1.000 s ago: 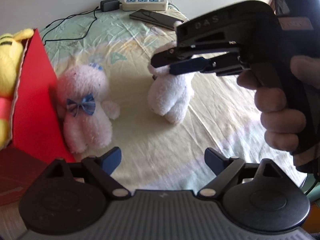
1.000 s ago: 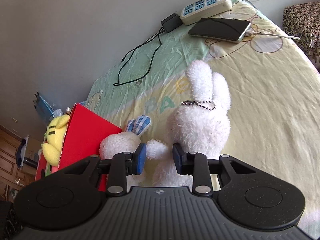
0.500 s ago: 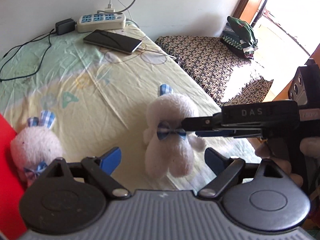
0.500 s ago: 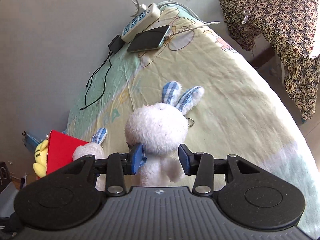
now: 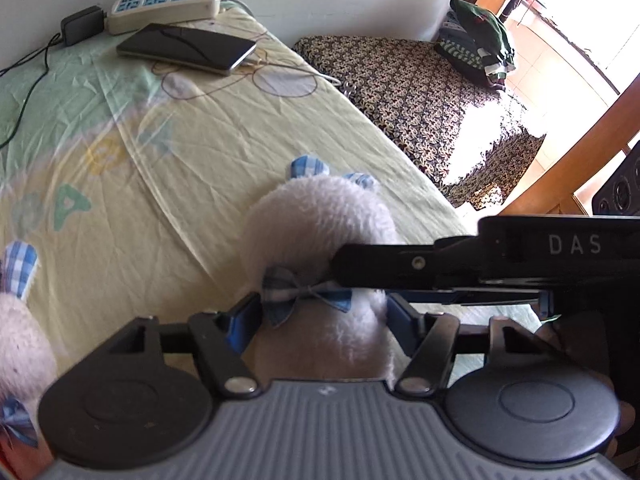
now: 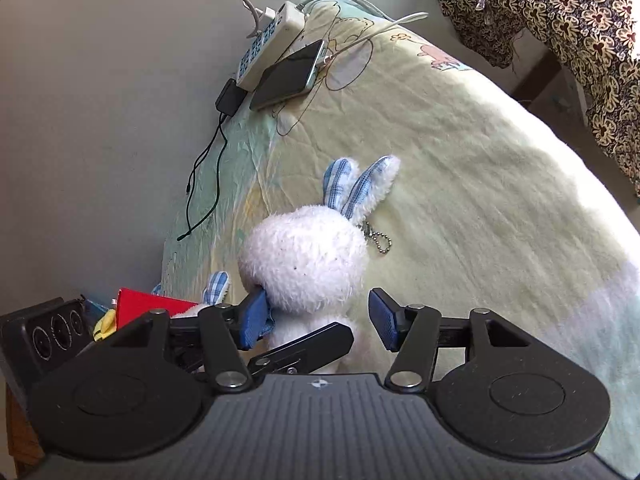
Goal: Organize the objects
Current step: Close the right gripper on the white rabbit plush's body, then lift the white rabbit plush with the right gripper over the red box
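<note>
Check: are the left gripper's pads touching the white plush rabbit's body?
Touching. The left wrist view shows the left gripper closing, both blue pads pressing the white plush rabbit below its bow.

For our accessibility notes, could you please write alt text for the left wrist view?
A white plush rabbit with a blue checked bow sits between the closing blue pads of the left gripper, while the right gripper reaches in from the right. Behind, on the yellow bedsheet, lie a phone and power strip.
</note>
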Action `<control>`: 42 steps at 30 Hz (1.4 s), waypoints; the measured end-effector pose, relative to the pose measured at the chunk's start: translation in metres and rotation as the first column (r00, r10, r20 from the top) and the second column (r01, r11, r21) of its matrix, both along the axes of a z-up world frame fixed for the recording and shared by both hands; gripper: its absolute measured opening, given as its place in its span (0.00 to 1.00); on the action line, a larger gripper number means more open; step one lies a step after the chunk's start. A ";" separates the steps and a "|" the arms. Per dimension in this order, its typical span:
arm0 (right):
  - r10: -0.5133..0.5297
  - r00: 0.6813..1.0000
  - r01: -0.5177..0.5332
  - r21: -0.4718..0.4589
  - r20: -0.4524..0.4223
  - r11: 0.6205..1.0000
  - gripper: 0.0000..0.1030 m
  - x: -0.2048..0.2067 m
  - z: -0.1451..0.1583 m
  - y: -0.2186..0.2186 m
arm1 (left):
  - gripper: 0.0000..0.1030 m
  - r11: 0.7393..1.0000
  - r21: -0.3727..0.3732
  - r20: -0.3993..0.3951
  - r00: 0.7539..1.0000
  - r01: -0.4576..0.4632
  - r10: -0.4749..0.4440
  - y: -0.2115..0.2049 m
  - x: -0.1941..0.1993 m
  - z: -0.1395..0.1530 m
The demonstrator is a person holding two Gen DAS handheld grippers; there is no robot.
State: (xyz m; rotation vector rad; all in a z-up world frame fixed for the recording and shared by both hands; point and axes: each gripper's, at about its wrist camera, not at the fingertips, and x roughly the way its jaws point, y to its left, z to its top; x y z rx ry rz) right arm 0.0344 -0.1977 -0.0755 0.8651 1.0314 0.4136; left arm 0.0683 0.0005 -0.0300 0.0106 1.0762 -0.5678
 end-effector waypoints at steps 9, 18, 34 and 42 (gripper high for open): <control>0.032 0.999 -0.032 0.027 0.013 0.999 0.45 0.000 0.003 0.013 | 0.58 0.999 -0.017 0.001 0.999 -0.039 0.039 0.008 -0.006 0.008; 0.158 0.986 -0.156 -0.027 0.056 0.987 0.45 -0.026 0.024 0.028 | 0.58 0.995 -0.025 0.001 0.995 -0.096 0.096 0.023 -0.046 0.023; 0.492 0.867 -0.490 -0.041 0.083 0.871 0.44 -0.065 0.052 0.093 | 0.58 0.956 0.030 0.043 0.956 -0.292 0.291 0.075 -0.143 0.055; 0.644 0.761 -0.645 -0.022 0.082 0.764 0.44 -0.087 0.058 0.142 | 0.58 0.912 0.060 0.037 0.914 -0.406 0.405 0.114 -0.190 0.063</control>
